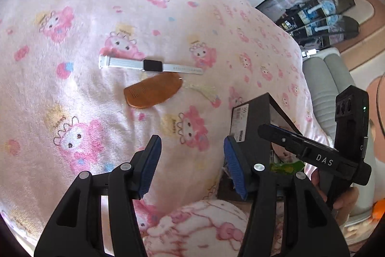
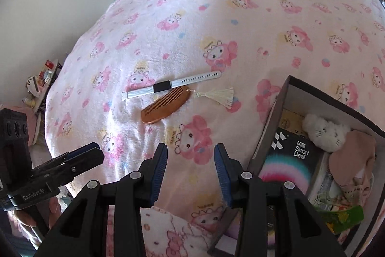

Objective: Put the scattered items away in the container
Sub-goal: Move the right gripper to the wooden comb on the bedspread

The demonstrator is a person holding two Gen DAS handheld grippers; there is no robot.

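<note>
Fig.: L gripper (image 1: pixel 192 160) & R gripper (image 2: pixel 190 170) jaws open, empty; comb (image 2: pixel 166 104) looked stiff, light, thin on soft blanket (image 2: pixel 240 16) — best pinched at spine; watch (image 2: pixel 172 84) beside, box (image 2: pixel 272 117) near

Readable text, by item:

1. Right gripper (image 1: pixel 279 134), seen from the left wrist view: white letters "DAS" on its black body.
2. Left gripper (image 2: pixel 96 152), seen from the right wrist view: white "GenRobot.AI" along its black side.
3. Black packet (image 2: pixel 292 155) inside the box (image 2: pixel 320 93): white "Smart Devil" with two small characters above it, too small to read, and a white chequered logo beside.
4. Label (image 1: pixel 241 116) on the box's outer end: printed lines, illegible.
5. Blanket (image 2: pixel 216 4): small yellow script by each cartoon figure, illegible.
</note>
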